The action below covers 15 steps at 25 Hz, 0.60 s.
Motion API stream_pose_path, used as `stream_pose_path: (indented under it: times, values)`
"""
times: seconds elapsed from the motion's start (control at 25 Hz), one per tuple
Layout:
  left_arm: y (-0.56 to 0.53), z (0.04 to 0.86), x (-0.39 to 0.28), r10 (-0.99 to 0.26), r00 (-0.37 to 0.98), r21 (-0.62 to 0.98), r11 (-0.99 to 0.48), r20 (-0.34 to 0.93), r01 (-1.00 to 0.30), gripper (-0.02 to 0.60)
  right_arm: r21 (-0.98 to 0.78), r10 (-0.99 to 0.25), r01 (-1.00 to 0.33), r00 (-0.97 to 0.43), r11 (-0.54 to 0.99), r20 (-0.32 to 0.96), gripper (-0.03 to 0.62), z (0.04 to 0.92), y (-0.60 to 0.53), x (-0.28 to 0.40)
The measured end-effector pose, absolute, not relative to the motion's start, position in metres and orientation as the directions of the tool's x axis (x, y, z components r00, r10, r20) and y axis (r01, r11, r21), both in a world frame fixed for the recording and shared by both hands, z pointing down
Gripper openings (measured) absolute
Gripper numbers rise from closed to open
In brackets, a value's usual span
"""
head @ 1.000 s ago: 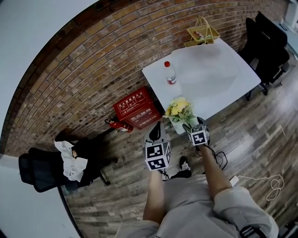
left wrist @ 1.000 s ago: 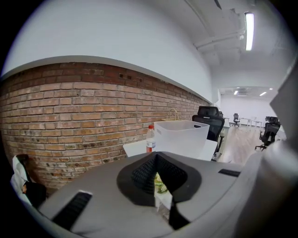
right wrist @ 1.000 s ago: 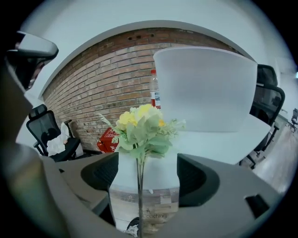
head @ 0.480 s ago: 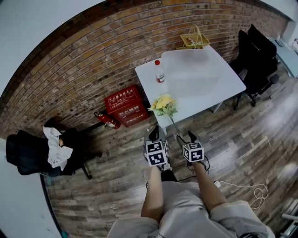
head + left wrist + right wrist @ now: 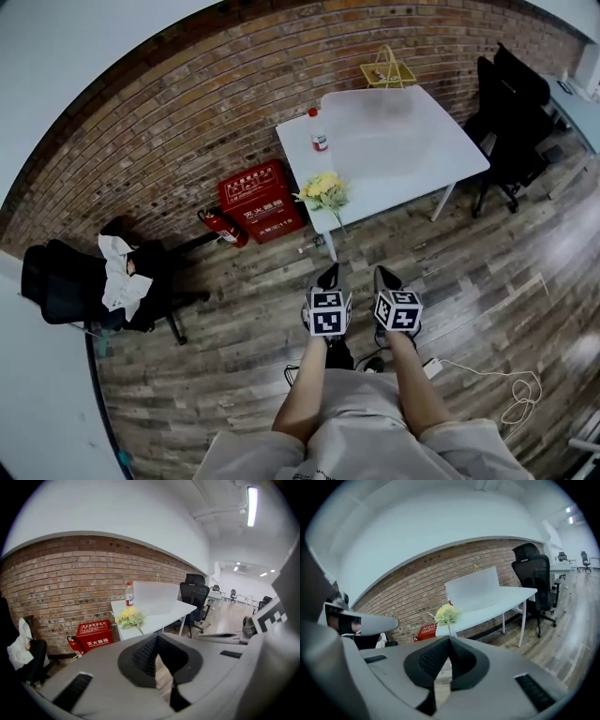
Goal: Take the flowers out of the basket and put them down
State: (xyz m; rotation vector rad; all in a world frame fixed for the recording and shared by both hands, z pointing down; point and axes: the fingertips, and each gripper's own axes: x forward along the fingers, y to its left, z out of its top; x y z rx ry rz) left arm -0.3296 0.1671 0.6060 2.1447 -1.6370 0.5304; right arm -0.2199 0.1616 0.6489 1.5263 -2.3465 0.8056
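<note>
The bunch of yellow flowers (image 5: 323, 187) lies on the near left corner of the white table (image 5: 422, 173), its stem over the edge. It also shows in the left gripper view (image 5: 130, 617) and the right gripper view (image 5: 446, 614). The yellow wire basket (image 5: 387, 67) stands at the table's far edge by the brick wall. My left gripper (image 5: 328, 275) (image 5: 157, 638) and right gripper (image 5: 384, 276) (image 5: 449, 639) hang side by side over the wooden floor, well short of the table. Both are shut with nothing between the jaws.
A bottle with a red cap (image 5: 319, 141) stands on the table's far left. A red box (image 5: 262, 199) and a fire extinguisher (image 5: 222, 230) sit by the wall. A black chair (image 5: 511, 103) is right of the table, another chair with white cloth (image 5: 94, 281) at left. A white cable (image 5: 506, 394) lies on the floor.
Both grippers have drawn back from the table corner toward the person. The flowers, close to the right gripper a second ago, now lie alone on the table.
</note>
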Motion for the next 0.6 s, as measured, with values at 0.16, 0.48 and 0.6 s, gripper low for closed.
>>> stream_pose_path:
  times: [0.16,0.48,0.6]
  values:
    - [0.172,0.587,-0.338,-0.835,0.237,0.037,-0.252,0.496,-0.967,0.023,-0.336,-0.786,-0.886,-0.446,0.319,0.428,0.005,0.623,0.171,-0.22]
    - [0.187,0.586,-0.326,-0.849,0.23,0.041,-0.24,0.475,-0.97,0.023,-0.319,-0.801,-0.886,-0.447,0.335,0.399,0.005,0.607,0.189,-0.198]
    - [0.194,0.585,-0.327,-0.853,0.226,0.034,-0.238,0.47,-0.971,0.023,-0.31,-0.803,-0.887,-0.448,0.343,0.394,0.005,0.603,0.192,-0.198]
